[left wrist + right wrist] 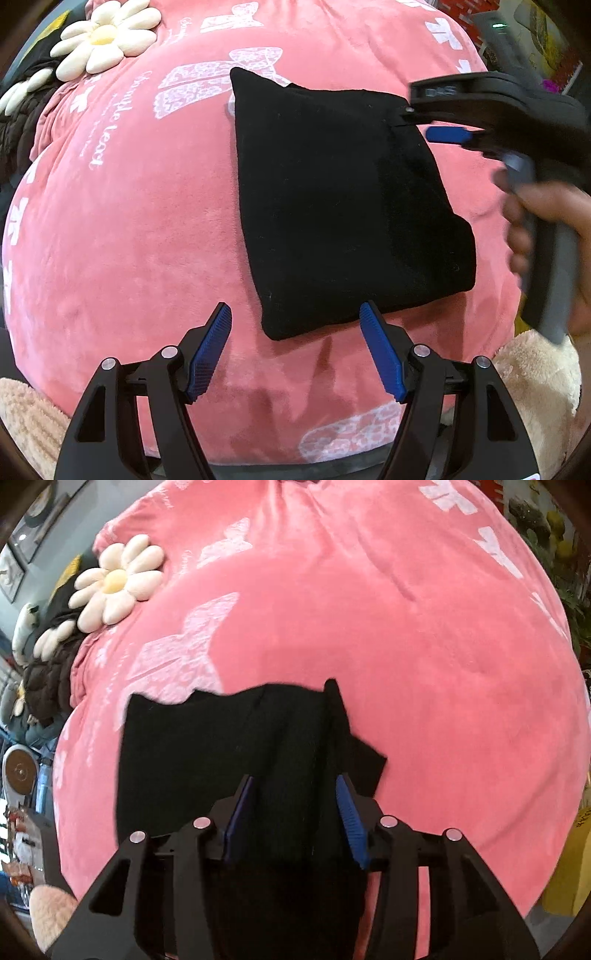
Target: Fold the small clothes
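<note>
A small black garment (340, 199) lies folded on a pink plush blanket (129, 229). My left gripper (295, 314) is open and empty, just above the garment's near edge; its right pad overlaps that edge. My right gripper (417, 123) reaches in from the right at the garment's far right corner, with its jaws apart around the cloth edge. In the right wrist view the right gripper (295, 786) is open with the black garment (207, 746) running between its blue pads (351, 819). The cloth there is rumpled, with a raised corner (332, 690).
A white daisy-shaped cushion (105, 37) sits at the far left of the blanket, next to a dark quilted item (48, 679). A beige fluffy fabric (532, 376) lies at the near edge. A yellow object (569, 864) stands at the right.
</note>
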A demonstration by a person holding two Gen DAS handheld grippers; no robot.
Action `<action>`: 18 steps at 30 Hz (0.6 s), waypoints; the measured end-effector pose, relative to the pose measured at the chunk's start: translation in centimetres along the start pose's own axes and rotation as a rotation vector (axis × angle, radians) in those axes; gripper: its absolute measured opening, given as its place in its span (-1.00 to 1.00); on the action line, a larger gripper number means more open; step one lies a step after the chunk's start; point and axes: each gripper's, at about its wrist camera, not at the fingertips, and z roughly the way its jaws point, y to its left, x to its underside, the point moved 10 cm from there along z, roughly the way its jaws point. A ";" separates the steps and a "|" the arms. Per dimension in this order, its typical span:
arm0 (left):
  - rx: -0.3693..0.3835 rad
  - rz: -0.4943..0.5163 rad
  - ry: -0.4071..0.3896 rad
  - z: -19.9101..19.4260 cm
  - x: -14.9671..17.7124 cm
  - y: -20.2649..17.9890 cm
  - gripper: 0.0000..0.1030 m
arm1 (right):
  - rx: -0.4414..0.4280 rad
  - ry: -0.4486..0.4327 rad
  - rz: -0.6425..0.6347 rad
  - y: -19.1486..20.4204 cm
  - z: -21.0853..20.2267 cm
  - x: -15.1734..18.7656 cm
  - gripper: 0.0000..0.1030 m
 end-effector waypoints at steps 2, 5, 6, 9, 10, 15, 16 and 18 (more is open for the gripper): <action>0.001 0.000 0.001 0.2 -0.1 0.2 0.36 | -0.051 0.037 0.001 0.4 1.3 0.0 -0.78; 0.016 -0.010 -0.001 0.3 -0.3 0.7 0.37 | -0.043 -0.064 -0.003 0.4 -1.1 -1.5 -0.87; 0.028 -0.018 -0.006 0.2 -0.4 0.8 0.37 | -0.036 -0.075 0.007 -0.1 -1.2 -1.6 -0.87; 0.073 -0.054 -0.005 0.5 -0.6 1.4 0.37 | -0.004 0.017 0.001 -1.2 1.8 -0.3 -0.81; 0.087 -0.073 0.001 0.7 -0.8 1.5 0.37 | -0.014 0.000 0.014 -1.3 1.3 -0.4 -0.71; 0.171 -0.163 -0.015 0.4 -2.3 2.6 0.39 | -0.058 -0.108 0.129 -3.0 -4.7 0.7 0.17; 0.206 -0.193 -0.020 0.5 -2.8 3.0 0.41 | -0.057 -0.109 0.141 -3.5 -5.3 1.6 0.30; 0.259 -0.251 -0.016 1.0 -3.5 3.5 0.44 | -0.080 -0.069 0.159 -4.0 -5.6 4.3 0.30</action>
